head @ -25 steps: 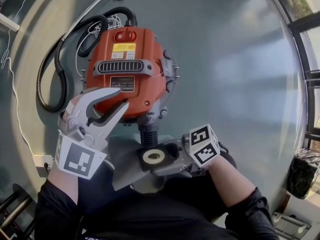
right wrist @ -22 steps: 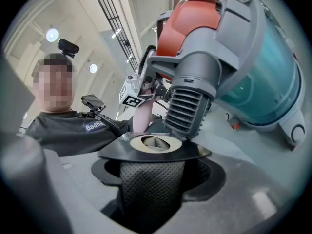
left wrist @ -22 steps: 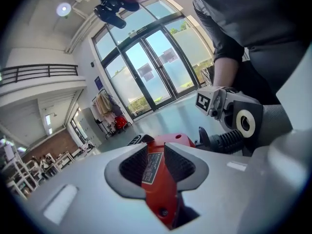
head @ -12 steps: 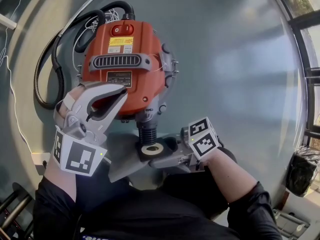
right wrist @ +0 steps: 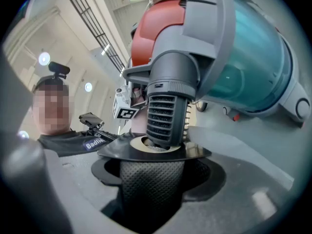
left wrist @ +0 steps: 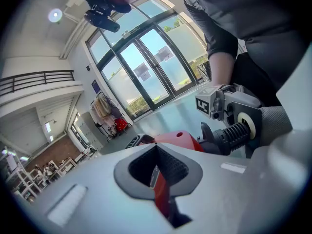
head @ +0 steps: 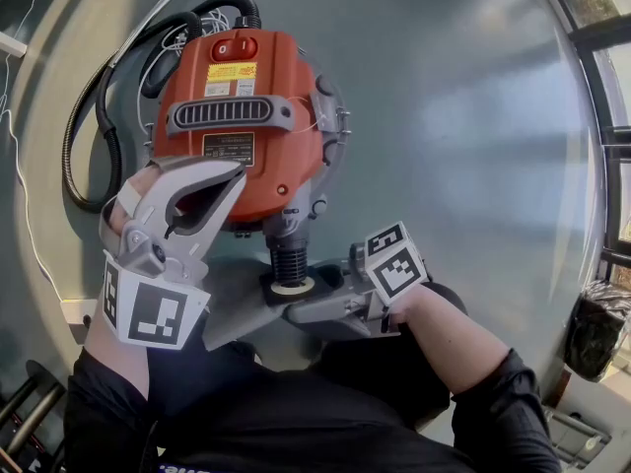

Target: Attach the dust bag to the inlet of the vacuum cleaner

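The vacuum cleaner [head: 246,156] has a glossy orange-red plastic shell that catches highlights and a matt grey plastic handle [head: 222,114]. In the right gripper view it also shows a smooth, translucent teal plastic tank [right wrist: 253,57], and its inlet [right wrist: 168,111] is dark, matt, ribbed plastic. The dust bag [head: 242,313] looks like soft, matt grey cloth or paper, with a flat, faintly shiny black collar [right wrist: 156,152] around a cream ring [head: 293,286], while the black hose [head: 69,161] is corrugated and the grey floor [head: 473,116] is smooth with a dull sheen.
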A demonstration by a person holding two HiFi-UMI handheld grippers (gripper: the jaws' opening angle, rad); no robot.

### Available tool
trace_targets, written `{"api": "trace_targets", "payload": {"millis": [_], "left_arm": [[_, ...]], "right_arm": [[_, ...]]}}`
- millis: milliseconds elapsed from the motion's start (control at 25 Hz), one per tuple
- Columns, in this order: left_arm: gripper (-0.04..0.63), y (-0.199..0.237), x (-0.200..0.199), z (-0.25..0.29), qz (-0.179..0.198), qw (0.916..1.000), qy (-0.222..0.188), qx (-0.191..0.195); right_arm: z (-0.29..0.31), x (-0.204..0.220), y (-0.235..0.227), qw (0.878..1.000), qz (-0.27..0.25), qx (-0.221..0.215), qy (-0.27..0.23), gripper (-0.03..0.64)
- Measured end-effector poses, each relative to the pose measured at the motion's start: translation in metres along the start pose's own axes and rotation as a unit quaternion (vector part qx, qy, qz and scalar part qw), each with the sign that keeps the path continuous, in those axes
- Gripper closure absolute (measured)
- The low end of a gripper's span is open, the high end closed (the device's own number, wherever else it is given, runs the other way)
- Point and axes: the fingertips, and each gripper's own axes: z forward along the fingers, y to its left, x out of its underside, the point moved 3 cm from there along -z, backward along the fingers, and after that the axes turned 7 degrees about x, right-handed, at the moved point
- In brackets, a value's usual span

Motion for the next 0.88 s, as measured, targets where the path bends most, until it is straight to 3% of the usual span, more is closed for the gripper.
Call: {"api": "trace_targets", "payload": {"millis": [240, 760, 880], "left_arm": [[0.581, -0.0041, 0.0008, -0.0006, -0.002, 1.0, -0.008, -0.001], [0.581, -0.0076, 0.0018, -0.0004, -0.001, 0.9998, -0.005, 0.021], [0.58, -0.0015, 0.0004, 0.0039, 0.012, 0.9999, 0.002, 0.009]], "right_arm": [[-0.0006, -0.0043, -0.0029, 0.998, 0.061, -0.017, -0.024, 0.318], [-0.0006, -0.0077, -0.0041, 0.995, 0.075, 0.013, -0.068, 0.322], [0.0004, -0.0077, -0.0047, 0.995, 0.069, 0.019, -0.074, 0.322]]}}
